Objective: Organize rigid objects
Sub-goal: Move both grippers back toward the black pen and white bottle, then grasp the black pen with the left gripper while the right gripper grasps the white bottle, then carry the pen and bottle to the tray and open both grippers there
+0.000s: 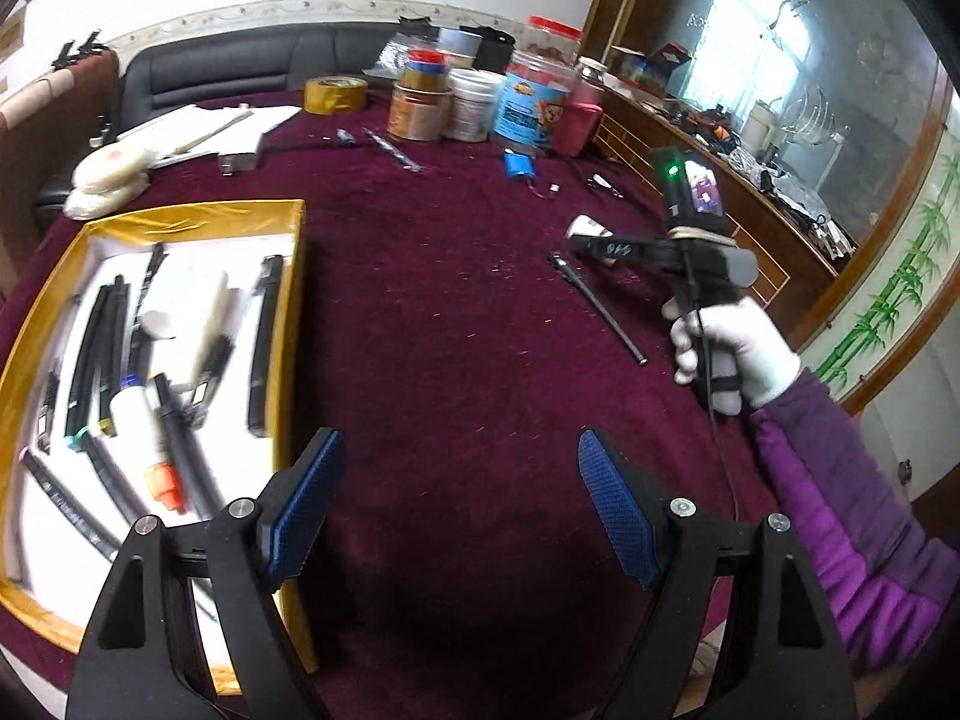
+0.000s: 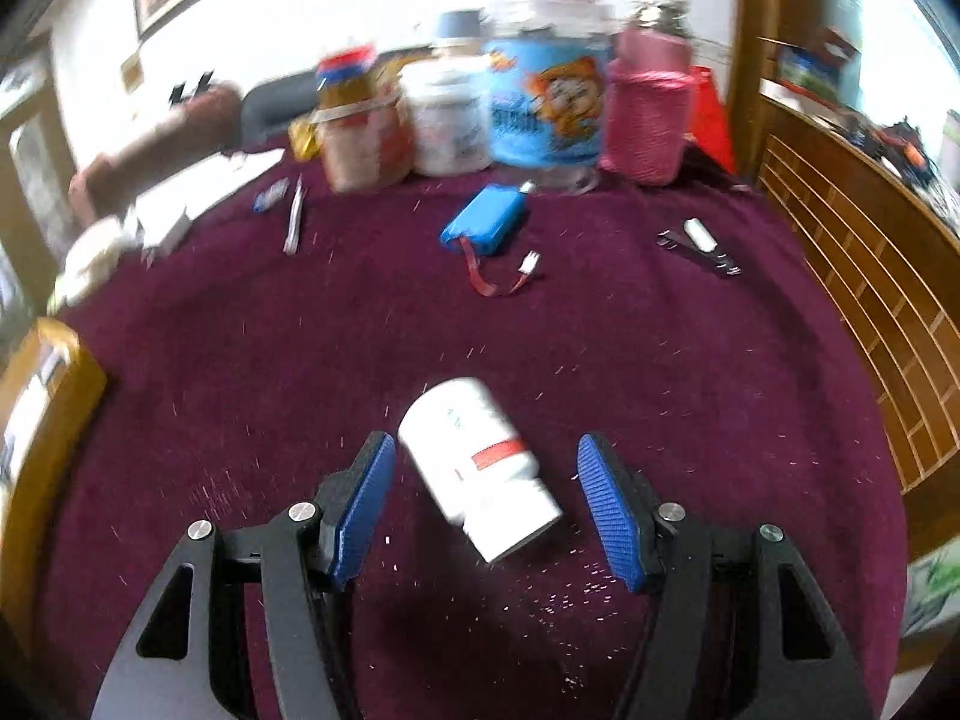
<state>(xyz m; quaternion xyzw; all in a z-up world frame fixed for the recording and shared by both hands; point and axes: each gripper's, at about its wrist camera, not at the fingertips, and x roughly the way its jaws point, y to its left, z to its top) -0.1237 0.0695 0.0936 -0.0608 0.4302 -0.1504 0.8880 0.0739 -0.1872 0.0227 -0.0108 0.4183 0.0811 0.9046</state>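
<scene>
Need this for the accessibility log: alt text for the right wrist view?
The right tongs are open around a white bottle lying on its side on the maroon tablecloth, neither pad clearly touching it. Beyond lie a blue battery pack with red wires and a row of jars; a gold-edged box shows at the left.

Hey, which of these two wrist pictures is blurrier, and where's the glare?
Right wrist view is blurrier: the jars at the back smear sideways and the white bottle is soft. Left wrist view is sharper, with window glare on the mirror; the tray is slightly smeared.
</scene>
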